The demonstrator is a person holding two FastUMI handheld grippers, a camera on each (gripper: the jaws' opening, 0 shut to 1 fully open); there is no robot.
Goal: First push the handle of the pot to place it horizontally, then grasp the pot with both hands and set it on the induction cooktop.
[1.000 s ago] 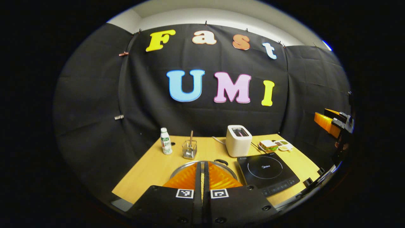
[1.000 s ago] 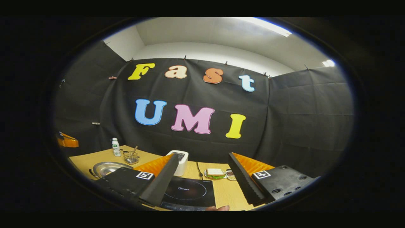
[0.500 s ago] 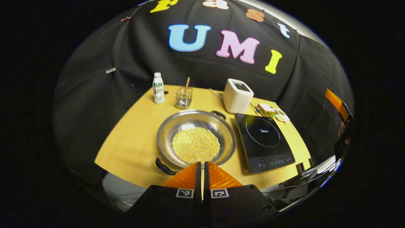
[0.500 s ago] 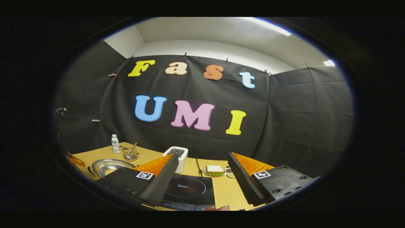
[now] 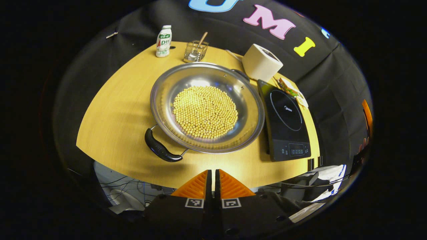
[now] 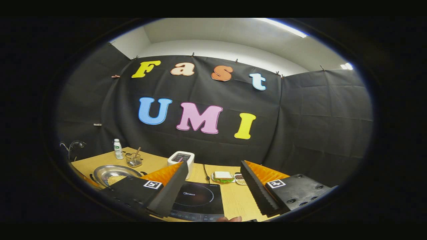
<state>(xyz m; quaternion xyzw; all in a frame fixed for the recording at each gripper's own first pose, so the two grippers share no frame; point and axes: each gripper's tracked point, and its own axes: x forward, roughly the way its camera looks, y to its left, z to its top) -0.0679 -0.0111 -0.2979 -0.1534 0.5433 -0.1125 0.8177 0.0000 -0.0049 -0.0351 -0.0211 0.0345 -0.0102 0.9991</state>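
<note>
A wide steel pot holding yellow beans sits on the wooden table; its near black handle points toward the front left, its far handle toward the back right. To the pot's right lies the black induction cooktop. My left gripper hangs shut above the table's front edge, nearer than the pot and a little right of the near handle. In the right gripper view, my right gripper stands open and empty above the cooktop, with the pot far left.
Along the back stand a small bottle, a glass holder with a spoon and a white toaster. A plate with a sandwich lies behind the cooktop. Cables and clutter show below the table's front edge.
My left gripper has risen and tilted down, from low behind the pot's rim to high over the front edge, still shut. The right gripper has barely shifted and stays open.
</note>
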